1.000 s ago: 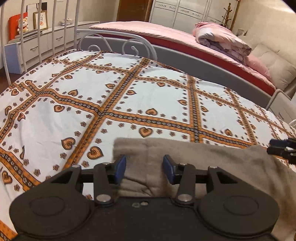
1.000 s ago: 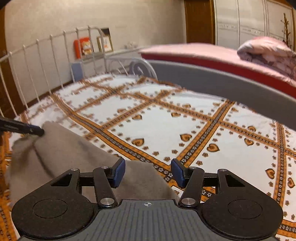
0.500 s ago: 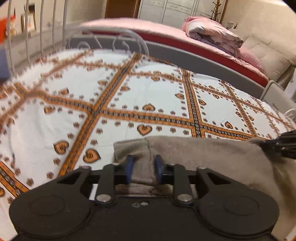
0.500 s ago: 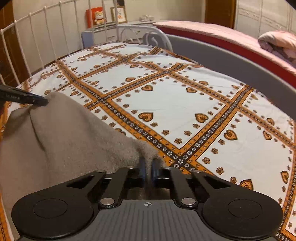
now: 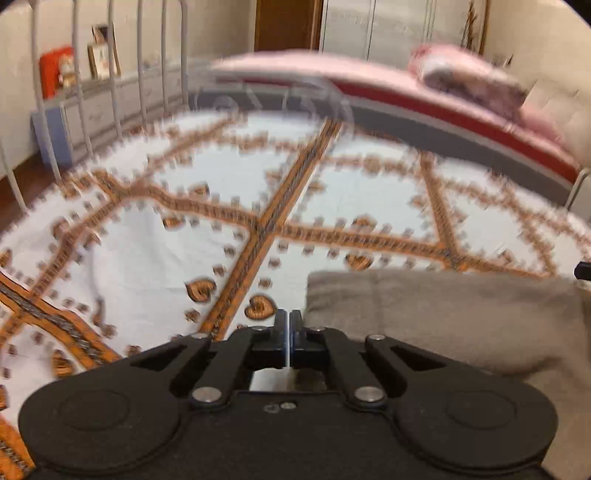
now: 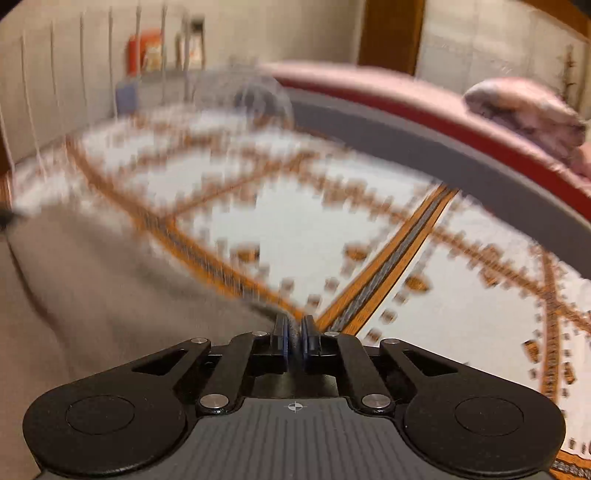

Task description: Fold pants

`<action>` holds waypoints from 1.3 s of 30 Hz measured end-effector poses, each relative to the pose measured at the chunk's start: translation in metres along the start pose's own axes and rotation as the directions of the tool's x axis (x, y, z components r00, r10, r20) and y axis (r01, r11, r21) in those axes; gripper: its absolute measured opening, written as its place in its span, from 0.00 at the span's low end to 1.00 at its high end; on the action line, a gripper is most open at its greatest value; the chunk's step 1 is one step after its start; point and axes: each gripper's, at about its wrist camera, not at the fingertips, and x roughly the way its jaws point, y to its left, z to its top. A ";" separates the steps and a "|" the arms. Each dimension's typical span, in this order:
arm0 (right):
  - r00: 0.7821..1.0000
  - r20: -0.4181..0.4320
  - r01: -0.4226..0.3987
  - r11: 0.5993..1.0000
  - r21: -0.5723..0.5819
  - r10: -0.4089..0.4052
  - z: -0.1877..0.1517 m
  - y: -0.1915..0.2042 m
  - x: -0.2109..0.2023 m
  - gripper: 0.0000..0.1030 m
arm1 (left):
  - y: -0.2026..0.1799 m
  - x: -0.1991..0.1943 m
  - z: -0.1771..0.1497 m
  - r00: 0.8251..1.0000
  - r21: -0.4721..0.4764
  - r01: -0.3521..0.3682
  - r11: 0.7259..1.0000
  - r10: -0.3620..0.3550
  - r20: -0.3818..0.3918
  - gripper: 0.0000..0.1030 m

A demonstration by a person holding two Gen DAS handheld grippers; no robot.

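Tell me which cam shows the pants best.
Left wrist view: the pants lie fairly sharp, far edge and one corner clear, beside the shut left tool. Right wrist view shows them motion-blurred, a corner pinched in the right tool.

A home bedroom: beds [image 5: 406,79], wardrobe [image 5: 388,26], dresser [image 5: 92,107].

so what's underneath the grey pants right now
The grey pants lie on the heart-patterned bedsheet, which shows around them. Anything directly beneath the fabric is covered.

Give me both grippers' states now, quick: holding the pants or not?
Left gripper: closed, nothing visible between its pads; the grey pants lie beside it.
Right gripper: closed on the pants' edge.
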 end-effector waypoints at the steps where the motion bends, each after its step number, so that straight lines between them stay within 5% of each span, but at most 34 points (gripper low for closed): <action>1: 0.999 0.047 0.014 1.000 0.007 -0.015 0.000 -0.003 -0.015 0.05 | -0.002 -0.013 0.000 1.000 0.003 0.017 1.000 -0.018 0.021 0.00; 5: 0.995 0.101 0.022 1.000 0.004 -0.022 -0.015 -0.016 -0.072 0.05 | -0.035 -0.040 -0.003 0.995 0.082 0.077 0.994 -0.081 0.052 0.10; 11: 0.988 -0.010 0.156 0.976 0.154 -0.157 -0.083 -0.075 -0.153 0.06 | -0.043 0.004 -0.030 0.988 0.104 0.133 0.986 -0.123 -0.093 0.13; 13: 0.976 -0.052 0.217 0.946 0.243 -0.210 -0.110 -0.103 -0.184 0.06 | -0.030 0.001 -0.026 0.984 -0.023 0.152 0.988 -0.153 -0.092 0.11; 15: 0.952 -0.069 0.306 0.903 0.303 -0.299 -0.137 -0.126 -0.222 0.06 | -0.037 -0.018 -0.019 0.992 -0.026 0.111 0.993 -0.113 -0.060 0.06; 19: 0.899 -0.075 0.415 0.783 0.464 -0.432 -0.180 -0.156 -0.290 0.07 | -0.034 -0.058 -0.029 0.998 -0.084 0.063 0.994 -0.063 0.013 0.12; 21: 0.885 -0.066 0.423 0.734 0.531 -0.461 -0.195 -0.163 -0.317 0.20 | -0.023 -0.072 -0.040 0.997 -0.170 0.076 0.983 -0.072 0.034 0.13; 22: 0.881 -0.066 0.422 0.717 0.554 -0.468 -0.201 -0.167 -0.329 0.41 | -0.018 -0.076 -0.045 0.997 -0.198 0.076 0.977 -0.071 0.032 0.13; 23: 0.880 -0.066 0.420 0.707 0.569 -0.470 -0.206 -0.167 -0.337 0.64 | -0.014 -0.079 -0.051 0.997 -0.226 0.082 0.971 -0.079 0.021 0.13; 24: 0.879 -0.066 0.421 0.702 0.574 -0.473 -0.211 -0.166 -0.344 0.68 | -0.013 -0.080 -0.057 0.996 -0.248 0.088 0.965 -0.088 0.014 0.13; 29: 0.885 -0.103 0.433 0.724 0.537 -0.453 -0.234 -0.163 -0.364 0.68 | -0.005 -0.082 -0.063 0.995 -0.302 0.100 0.948 -0.104 0.001 0.11; 39: 0.868 -0.156 0.469 0.672 0.574 -0.472 -0.256 -0.168 -0.368 0.68 | 0.008 -0.053 -0.064 0.989 -0.395 0.116 0.911 -0.144 -0.042 0.09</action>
